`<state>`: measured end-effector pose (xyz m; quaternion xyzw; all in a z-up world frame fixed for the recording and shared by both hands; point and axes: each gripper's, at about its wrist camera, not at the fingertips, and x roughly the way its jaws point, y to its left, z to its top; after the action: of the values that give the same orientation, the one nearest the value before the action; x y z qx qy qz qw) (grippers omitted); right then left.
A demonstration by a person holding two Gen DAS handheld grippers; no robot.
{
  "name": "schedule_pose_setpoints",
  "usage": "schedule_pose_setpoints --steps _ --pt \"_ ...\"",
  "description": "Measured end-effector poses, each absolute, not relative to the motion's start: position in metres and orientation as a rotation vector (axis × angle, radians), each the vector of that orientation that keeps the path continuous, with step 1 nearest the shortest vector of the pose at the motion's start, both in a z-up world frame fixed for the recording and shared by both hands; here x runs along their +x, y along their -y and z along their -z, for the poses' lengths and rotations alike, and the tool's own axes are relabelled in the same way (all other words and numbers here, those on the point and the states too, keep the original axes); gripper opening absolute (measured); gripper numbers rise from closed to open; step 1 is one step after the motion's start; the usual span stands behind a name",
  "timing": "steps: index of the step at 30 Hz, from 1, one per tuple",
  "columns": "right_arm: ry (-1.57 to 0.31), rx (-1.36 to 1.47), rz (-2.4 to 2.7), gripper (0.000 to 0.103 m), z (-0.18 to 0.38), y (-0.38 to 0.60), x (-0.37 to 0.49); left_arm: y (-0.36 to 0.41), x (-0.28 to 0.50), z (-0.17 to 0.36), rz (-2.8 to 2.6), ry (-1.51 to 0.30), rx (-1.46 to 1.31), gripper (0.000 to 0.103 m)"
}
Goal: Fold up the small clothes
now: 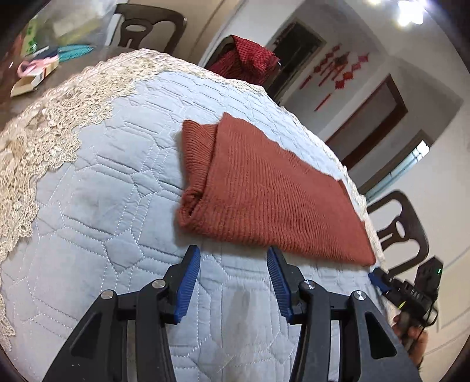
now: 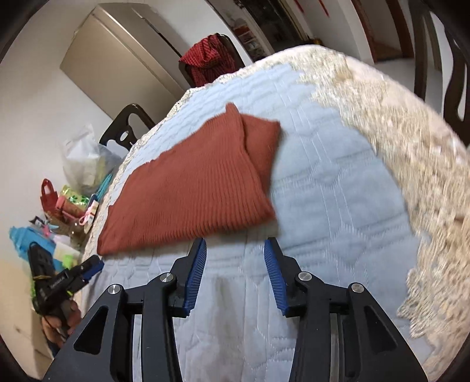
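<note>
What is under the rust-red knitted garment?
The rust-red knitted garment lies folded on a pale blue quilted cover. Whatever lies beneath its layers is hidden.

My feed is evenly bright. In the left wrist view, ceiling lights (image 1: 409, 13) blow out to white glare at the top right, and a window (image 1: 418, 152) adds daylight. Shadows on the quilted cover (image 1: 123, 182) are soft and faint. Both fisheye views bend the room hard and go black at the corners. The right wrist view is smeared with blur, worst on the lace edging (image 2: 411, 152).
</note>
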<state>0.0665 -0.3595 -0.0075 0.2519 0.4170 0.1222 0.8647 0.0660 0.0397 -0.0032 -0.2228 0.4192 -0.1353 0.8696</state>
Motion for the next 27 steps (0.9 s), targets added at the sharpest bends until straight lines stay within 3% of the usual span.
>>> schedule_pose_setpoints --steps 9,19,21,25,27 --pt "-0.844 0.654 -0.258 0.042 0.011 0.369 0.08 -0.047 0.081 0.008 0.223 -0.817 -0.541 0.055" --pt "-0.809 0.744 -0.243 0.042 0.015 0.378 0.087 -0.051 0.087 0.008 0.229 -0.799 -0.564 0.053" --pt "-0.805 0.747 -0.24 0.042 0.015 0.378 0.088 -0.051 0.088 0.009 0.226 -0.803 -0.566 0.042" --pt "-0.815 0.73 -0.235 0.042 0.014 0.375 0.093 -0.05 0.092 0.01 0.222 -0.814 -0.563 0.03" --pt "-0.822 0.712 -0.228 0.036 0.013 0.372 0.095 -0.048 0.095 0.01 0.226 -0.819 -0.551 0.022"
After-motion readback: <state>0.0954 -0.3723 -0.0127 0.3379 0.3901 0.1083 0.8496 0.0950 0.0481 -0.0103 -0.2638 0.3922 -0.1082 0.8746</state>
